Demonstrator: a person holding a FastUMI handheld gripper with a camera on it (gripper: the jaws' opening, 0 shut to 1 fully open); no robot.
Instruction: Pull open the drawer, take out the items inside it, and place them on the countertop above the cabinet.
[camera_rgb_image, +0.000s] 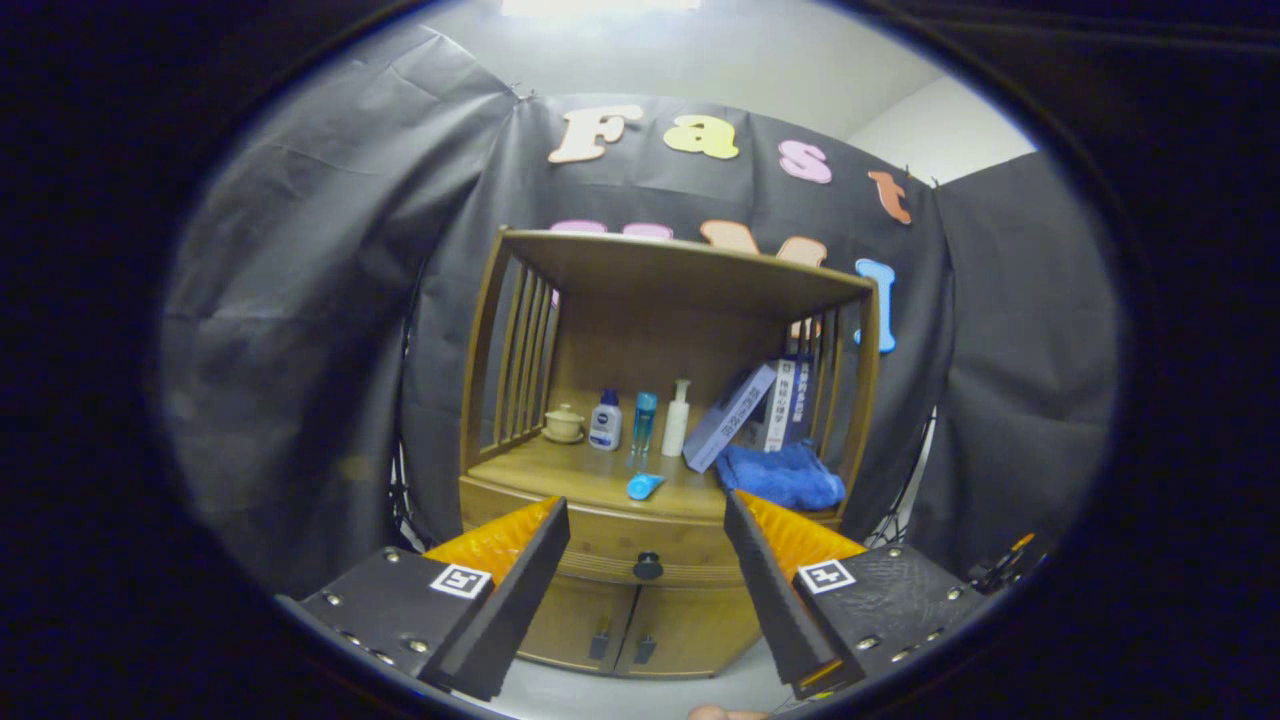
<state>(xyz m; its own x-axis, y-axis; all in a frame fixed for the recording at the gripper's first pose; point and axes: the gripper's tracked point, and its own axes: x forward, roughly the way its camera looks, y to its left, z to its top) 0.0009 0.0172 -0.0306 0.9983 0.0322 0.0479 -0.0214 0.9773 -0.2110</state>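
A wooden cabinet (650, 590) stands against the black cloth wall. Its drawer (620, 545) sits shut below the countertop (590, 475), with a dark round knob (648, 567) in the middle. My gripper (645, 520) is open, some way back from the cabinet, and the knob shows in the gap between the two fingers. Nothing is held. A blue tube (645, 486) lies on the countertop just above the drawer. What is inside the drawer is hidden.
On the countertop stand a small lidded pot (564, 423), a white-and-blue bottle (605, 420), a blue bottle (644, 422), a white pump bottle (677, 418), leaning boxes (745, 410) and a blue cloth (783, 476). Two lower doors (640, 630) sit under the drawer. A shelf roof (680, 265) covers the countertop.
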